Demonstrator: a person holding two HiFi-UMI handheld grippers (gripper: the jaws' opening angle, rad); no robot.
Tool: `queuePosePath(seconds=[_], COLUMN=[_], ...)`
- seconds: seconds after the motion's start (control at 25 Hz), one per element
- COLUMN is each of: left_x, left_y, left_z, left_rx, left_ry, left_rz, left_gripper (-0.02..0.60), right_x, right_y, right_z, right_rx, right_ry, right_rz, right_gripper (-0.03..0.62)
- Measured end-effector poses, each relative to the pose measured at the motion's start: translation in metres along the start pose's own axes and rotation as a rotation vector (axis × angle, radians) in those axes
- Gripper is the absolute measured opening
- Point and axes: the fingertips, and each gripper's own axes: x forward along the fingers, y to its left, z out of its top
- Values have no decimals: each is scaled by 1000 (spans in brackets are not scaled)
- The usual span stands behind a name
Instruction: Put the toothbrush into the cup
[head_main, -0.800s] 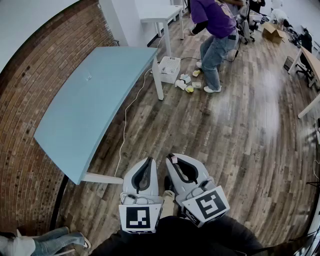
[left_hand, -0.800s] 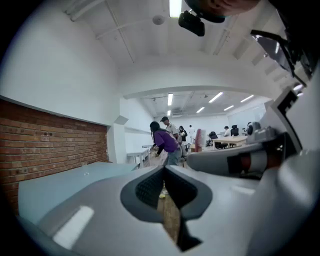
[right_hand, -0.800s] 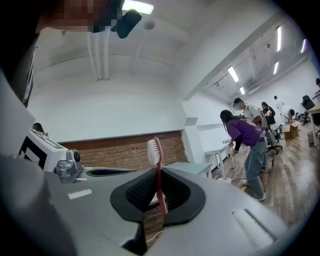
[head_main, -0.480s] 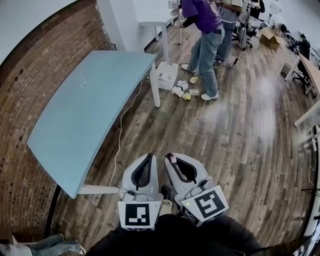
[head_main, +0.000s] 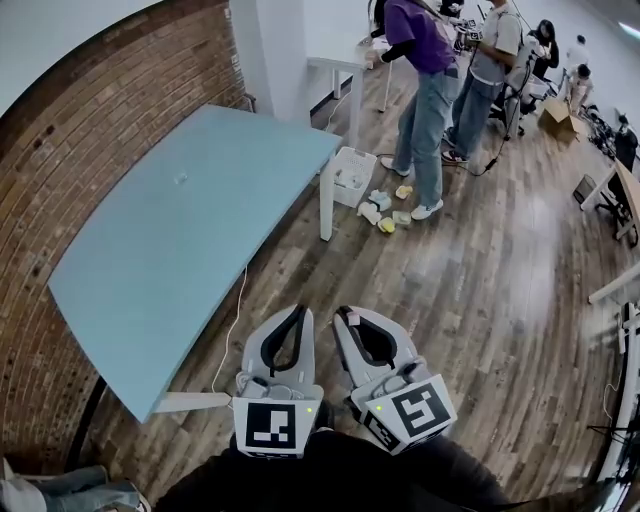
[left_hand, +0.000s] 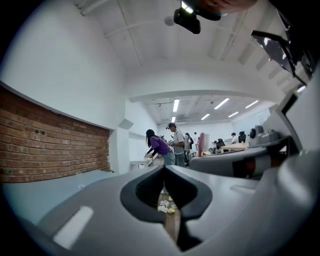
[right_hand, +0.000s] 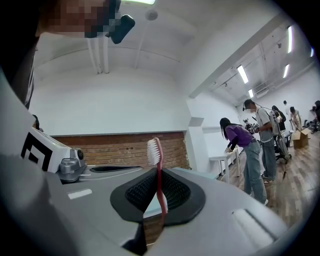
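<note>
Beside the near end of the blue table, your right gripper is clamped narrow on the red toothbrush, bristles up, your left gripper closed on nothing; carry the brush firm and upright to the table, and locate the cup, not discernible there, before lowering.

You have two grey plastic grippers, the left gripper and the right gripper, and one red plastic toothbrush with white bristles. You face one long light-blue bench, one white crate on the floor, and two people standing close by: person in a purple top, person in a grey shirt.
</note>
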Motion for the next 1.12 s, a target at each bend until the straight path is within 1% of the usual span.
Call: queuePosePath(seconds=[0.16,0.32,0.52,0.68,0.92,1.12], left_x=[17,32,48,63,101,136], left_y=[29,50,59,68,81,87], left_z=[-9,-16,-16,-26,-30,-33], left_rx=[-2,-12,-26,-43,-51,-46], left_ry=[28,40,44,64,83,111], left_rz=[3,3,-2,10,48,65], left_gripper=[8,8,8,8,8,8], right_x=[33,58,75,90,124,152], right_y=[-7,-6,-16,-32,-56,-82], right_z=[-3,-9,2,-4,-7,-3], right_rx=[21,17,2,14,28,41], right_ry=[1,20,17,33,49,45], right_rz=[-12,-3,-11,-20,20,46], right_gripper=[25,24,25,25,25,24])
